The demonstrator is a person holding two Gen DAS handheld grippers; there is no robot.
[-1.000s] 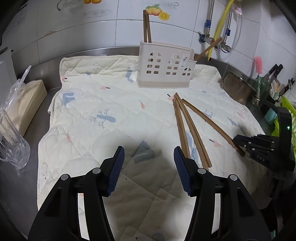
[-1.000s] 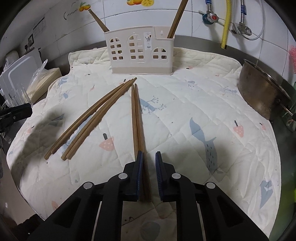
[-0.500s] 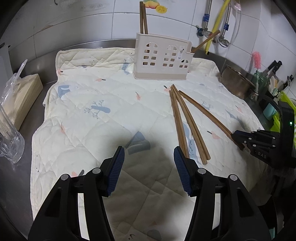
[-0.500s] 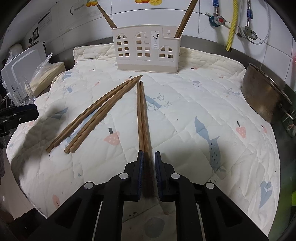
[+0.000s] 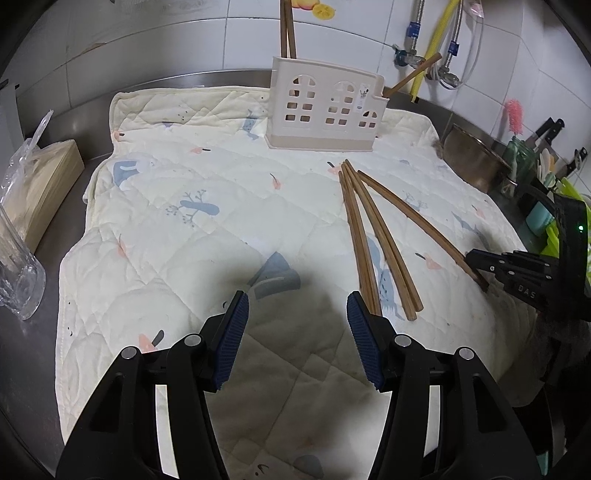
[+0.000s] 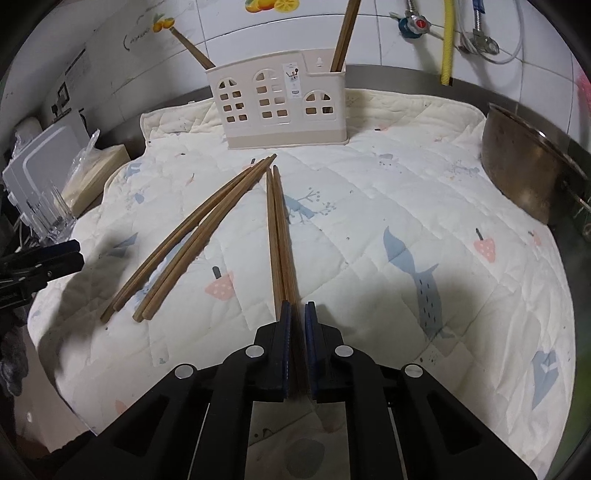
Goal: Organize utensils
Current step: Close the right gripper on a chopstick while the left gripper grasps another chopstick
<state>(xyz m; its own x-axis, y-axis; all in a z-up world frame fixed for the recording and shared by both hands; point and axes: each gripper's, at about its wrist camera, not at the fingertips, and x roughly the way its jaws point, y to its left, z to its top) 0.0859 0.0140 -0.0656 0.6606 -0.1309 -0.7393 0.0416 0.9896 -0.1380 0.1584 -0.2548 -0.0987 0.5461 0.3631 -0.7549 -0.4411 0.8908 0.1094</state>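
Note:
A pair of brown wooden chopsticks (image 6: 279,229) lies on the quilted mat (image 6: 406,192), pointing at the beige utensil holder (image 6: 280,107). My right gripper (image 6: 298,308) is shut on their near ends. Several more chopsticks (image 6: 184,240) lie fanned out to the left of them. The holder (image 5: 325,107) has chopsticks standing in its left end (image 5: 286,33) and its right end (image 5: 413,75). My left gripper (image 5: 297,306) hangs open over bare mat, just left of the loose chopsticks (image 5: 364,236), with nothing between its fingers. The right gripper (image 5: 480,266) shows at the right edge.
A metal bowl (image 6: 524,173) sits at the mat's right edge. A clear glass jug (image 5: 18,280) and a wrapped tan pack (image 5: 40,184) stand to the left on the steel counter. Knives and a brush (image 5: 546,147) stand far right; taps and hoses (image 5: 439,44) hang on the tiled wall.
The right gripper's jaws have drawn closer together around the pair of chopsticks. The left gripper stays open and has barely shifted.

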